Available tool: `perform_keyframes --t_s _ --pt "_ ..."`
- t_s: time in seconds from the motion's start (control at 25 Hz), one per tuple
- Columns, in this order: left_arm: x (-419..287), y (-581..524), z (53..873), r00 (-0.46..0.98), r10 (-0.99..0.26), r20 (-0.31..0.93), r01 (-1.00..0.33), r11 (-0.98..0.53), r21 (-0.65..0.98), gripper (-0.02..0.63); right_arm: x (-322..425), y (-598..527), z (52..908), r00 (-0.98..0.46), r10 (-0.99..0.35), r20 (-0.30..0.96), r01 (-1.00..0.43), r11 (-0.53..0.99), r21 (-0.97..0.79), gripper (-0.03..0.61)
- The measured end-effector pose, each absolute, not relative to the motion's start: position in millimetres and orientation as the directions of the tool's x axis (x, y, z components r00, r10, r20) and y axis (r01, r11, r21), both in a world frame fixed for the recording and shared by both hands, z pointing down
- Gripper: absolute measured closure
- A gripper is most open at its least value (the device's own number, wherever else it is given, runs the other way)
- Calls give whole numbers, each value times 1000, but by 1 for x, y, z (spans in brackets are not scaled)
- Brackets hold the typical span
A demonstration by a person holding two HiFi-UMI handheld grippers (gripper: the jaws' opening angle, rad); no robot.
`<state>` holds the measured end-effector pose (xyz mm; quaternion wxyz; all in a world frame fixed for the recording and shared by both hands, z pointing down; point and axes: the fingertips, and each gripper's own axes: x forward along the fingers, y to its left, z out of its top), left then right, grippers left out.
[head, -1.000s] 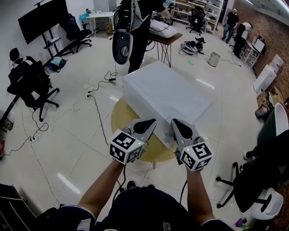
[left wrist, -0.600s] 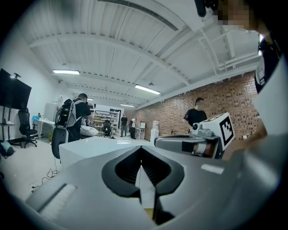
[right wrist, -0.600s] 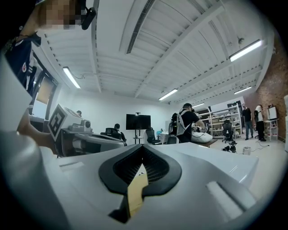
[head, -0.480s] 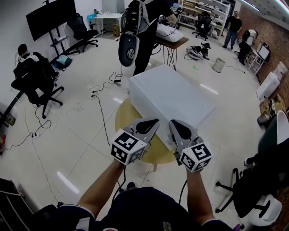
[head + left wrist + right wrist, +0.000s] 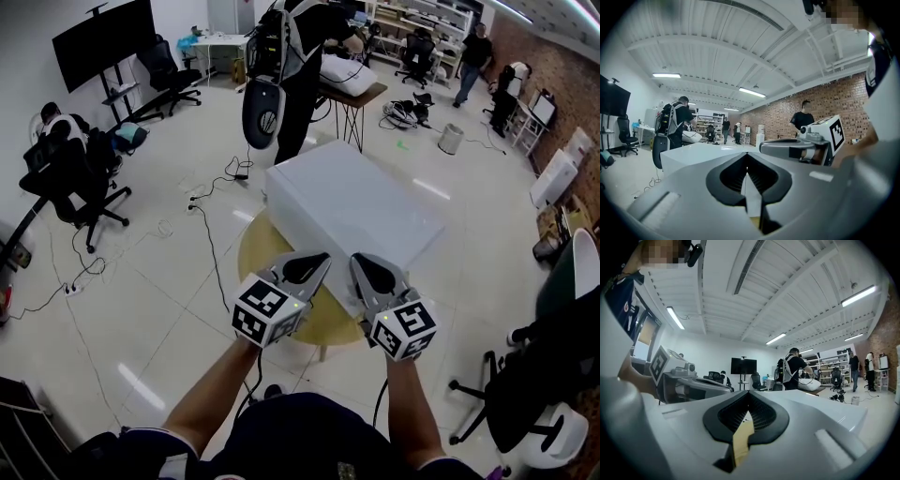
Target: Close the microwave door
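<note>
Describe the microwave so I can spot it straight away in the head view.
Find the round yellowish table in the middle of the pale floor, just ahead of the left gripper and right gripper. The microwave is the big plain white box sitting on it. The darker table behind holds only a soft white bundle, not a hard-edged box.

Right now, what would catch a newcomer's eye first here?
The big white microwave on the round yellow table fills the middle of the head view. The left gripper and right gripper hover shut and empty by its near end. A person with a backpack stands behind it.
</note>
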<state>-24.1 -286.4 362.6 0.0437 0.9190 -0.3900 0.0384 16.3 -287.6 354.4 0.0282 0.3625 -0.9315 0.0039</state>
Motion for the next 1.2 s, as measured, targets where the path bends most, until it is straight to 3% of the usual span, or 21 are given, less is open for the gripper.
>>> perform_keyframes --t_s 1.2 --pt "-27 -289 370 691 -713 119 -722 -688 66 603 9 -289 355 -740 -670 54 -671 741 6 577"
